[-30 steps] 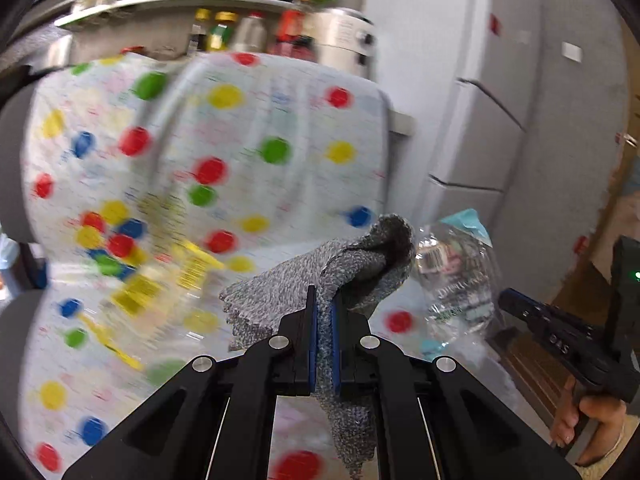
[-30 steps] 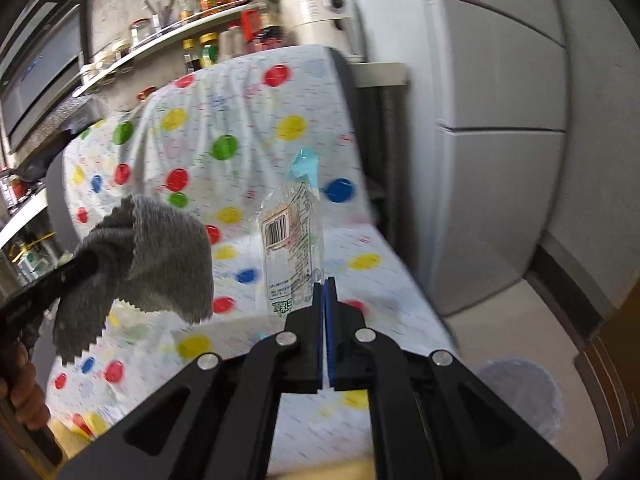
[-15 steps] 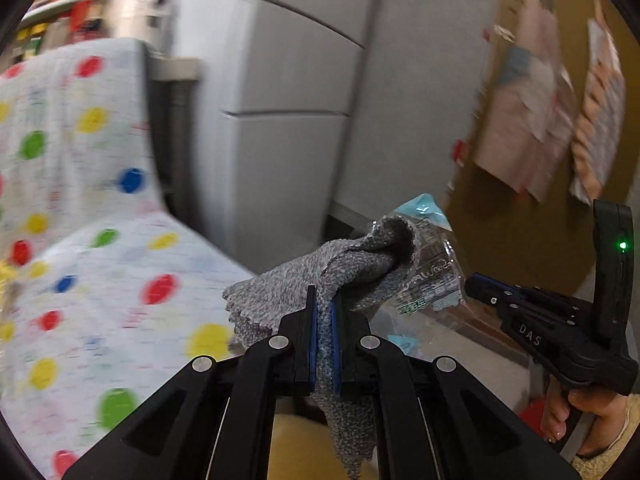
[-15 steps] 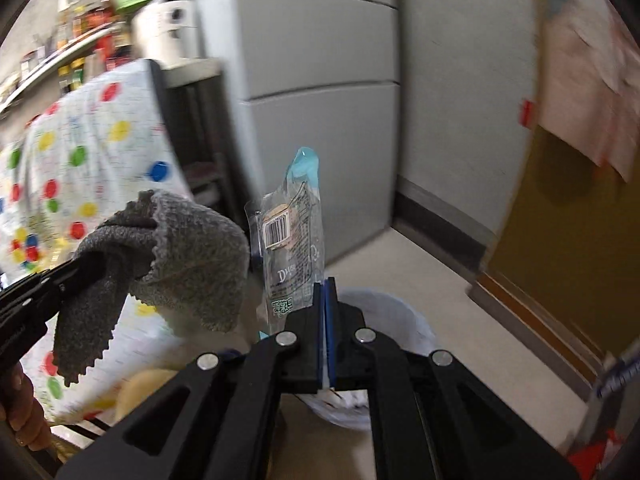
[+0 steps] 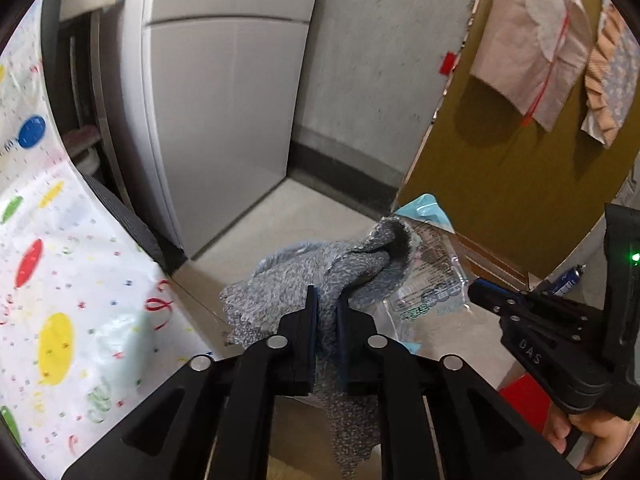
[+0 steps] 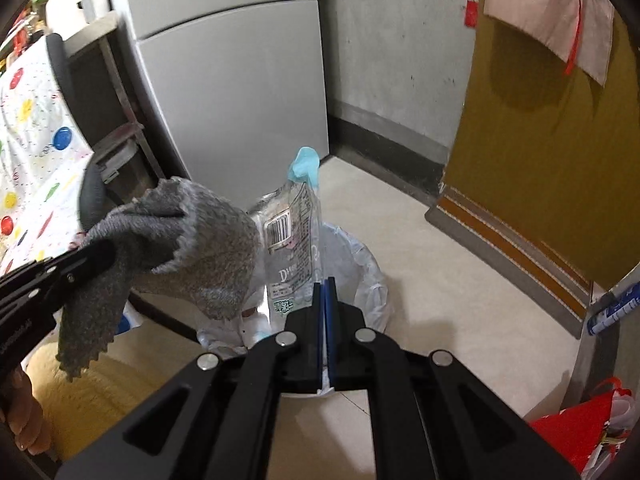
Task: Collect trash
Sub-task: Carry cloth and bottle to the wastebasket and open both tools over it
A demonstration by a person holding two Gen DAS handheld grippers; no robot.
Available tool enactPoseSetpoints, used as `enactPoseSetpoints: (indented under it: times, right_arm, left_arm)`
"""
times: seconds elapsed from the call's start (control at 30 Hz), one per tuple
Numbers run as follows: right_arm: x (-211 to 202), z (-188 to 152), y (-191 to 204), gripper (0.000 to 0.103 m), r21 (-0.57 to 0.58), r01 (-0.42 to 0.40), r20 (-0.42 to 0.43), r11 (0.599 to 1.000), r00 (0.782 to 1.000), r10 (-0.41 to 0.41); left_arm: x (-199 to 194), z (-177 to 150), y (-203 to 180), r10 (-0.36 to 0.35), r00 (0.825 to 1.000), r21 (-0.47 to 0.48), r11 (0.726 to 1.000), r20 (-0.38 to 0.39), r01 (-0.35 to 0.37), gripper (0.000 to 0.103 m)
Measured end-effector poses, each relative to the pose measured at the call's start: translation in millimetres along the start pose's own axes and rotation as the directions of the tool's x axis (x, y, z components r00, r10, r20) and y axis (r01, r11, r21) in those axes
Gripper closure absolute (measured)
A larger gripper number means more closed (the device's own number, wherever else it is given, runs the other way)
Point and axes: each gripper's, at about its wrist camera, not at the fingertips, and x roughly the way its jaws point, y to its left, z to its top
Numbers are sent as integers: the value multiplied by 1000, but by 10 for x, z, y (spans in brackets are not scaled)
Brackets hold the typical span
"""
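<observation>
Bare floor (image 6: 420, 264) lies open right of the lined bin (image 6: 360, 264); the fridge (image 6: 240, 92) and what looks like a draped chair (image 5: 72, 280) crowd the left.

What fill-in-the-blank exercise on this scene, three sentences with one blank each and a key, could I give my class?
1. The left gripper has a grey ____ between its fingers.
2. The right gripper is shut on a clear plastic wrapper whose top end is light ____.
3. On the floor below the wrapper stands a bin lined with a ____ bag.

Missing words: cloth; blue; white
</observation>
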Motion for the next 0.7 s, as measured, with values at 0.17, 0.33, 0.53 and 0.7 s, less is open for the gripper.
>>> enactPoseSetpoints:
  times: [0.17, 0.33, 0.53, 0.7]
  right_arm:
    - [209, 70, 10, 100, 38, -18, -43, 999, 999, 19]
    - [154, 100, 17, 94, 36, -18, -37, 999, 999, 20]
    - [-298, 197, 116, 76, 23, -31, 57, 999, 998, 30]
    - [-870, 325, 434, 51, -40, -79, 196, 996, 977, 85]
  left_arm:
    - [40, 54, 32, -15, 1000, -21, 1000, 8, 15, 59]
    - [-127, 97, 101, -17, 999, -26, 1000, 41, 18, 58]
    - [-553, 65, 292, 47, 994, -54, 998, 97, -42, 46]
    - [-1055, -64, 564, 137, 980, -101, 987, 143, -123, 33]
